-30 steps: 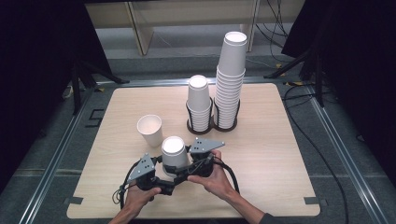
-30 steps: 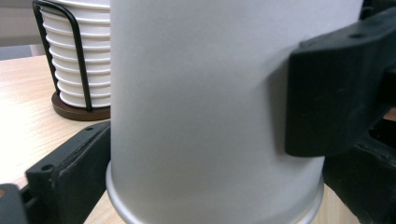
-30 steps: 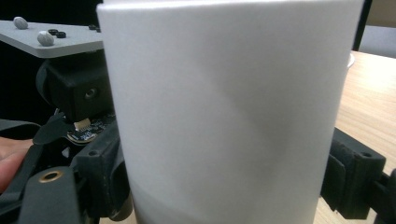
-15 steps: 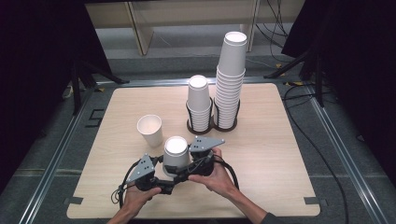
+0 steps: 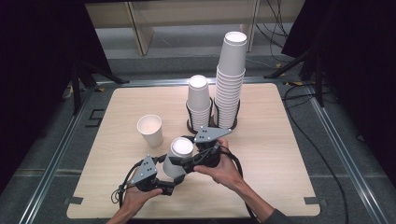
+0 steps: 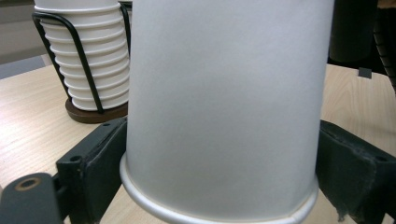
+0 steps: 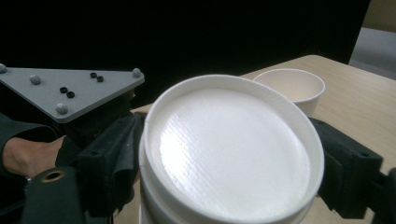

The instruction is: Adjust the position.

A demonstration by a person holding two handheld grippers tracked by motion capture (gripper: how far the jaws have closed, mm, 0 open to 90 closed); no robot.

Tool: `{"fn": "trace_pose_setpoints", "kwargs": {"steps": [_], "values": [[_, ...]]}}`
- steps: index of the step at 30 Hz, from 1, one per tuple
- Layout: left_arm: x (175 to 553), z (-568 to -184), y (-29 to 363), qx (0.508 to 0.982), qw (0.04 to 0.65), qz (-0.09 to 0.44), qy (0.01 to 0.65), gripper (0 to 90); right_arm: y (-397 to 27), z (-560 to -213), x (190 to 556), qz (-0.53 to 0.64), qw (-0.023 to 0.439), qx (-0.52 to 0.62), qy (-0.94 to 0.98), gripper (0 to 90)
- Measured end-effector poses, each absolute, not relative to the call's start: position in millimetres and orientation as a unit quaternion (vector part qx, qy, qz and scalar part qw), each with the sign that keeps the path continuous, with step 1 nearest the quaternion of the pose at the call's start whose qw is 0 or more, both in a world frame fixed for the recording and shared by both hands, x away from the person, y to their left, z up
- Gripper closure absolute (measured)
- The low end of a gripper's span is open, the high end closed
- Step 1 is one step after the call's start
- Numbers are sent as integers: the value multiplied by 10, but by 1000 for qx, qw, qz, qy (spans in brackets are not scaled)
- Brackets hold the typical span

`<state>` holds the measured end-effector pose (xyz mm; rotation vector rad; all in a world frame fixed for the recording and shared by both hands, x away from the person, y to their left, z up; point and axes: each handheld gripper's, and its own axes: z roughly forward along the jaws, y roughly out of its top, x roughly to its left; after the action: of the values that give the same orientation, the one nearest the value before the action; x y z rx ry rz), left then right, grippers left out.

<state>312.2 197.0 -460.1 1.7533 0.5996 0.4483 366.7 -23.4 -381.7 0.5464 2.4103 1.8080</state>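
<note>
we see left claw just closed, clamped on inverted cup near rim | right claw gripping cup's upper end | tabletop

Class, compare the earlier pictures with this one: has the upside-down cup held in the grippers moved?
Yes. The upside-down cup has tipped up toward the cup holder, while the upright cup stayed put.

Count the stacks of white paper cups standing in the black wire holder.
2: a short stack of white paper cups in the black wire holder's left slot, and a tall stack of white paper cups in its right slot. Both stacks are upside down.
</note>
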Motion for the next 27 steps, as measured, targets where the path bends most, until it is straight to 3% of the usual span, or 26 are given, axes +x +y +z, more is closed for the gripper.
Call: {"fn": "trace_pose_setpoints", "kwargs": {"steps": [3, 7, 16, 27], "values": [[3132, -4613, 1960, 746, 586, 191, 252, 100, -238, -3796, 3663, 591, 20, 178, 786, 229], [3126, -4614, 1965, 753, 577, 191, 254, 96, -244, -3787, 3674, 578, 29, 179, 795, 239], [3148, -4649, 1979, 731, 605, 186, 255, 28, -276, -3800, 3726, 601, 1, 201, 774, 251], [3136, -4630, 1984, 723, 611, 202, 252, 22, -253, -3746, 3723, 622, -4, 209, 755, 253]]}}
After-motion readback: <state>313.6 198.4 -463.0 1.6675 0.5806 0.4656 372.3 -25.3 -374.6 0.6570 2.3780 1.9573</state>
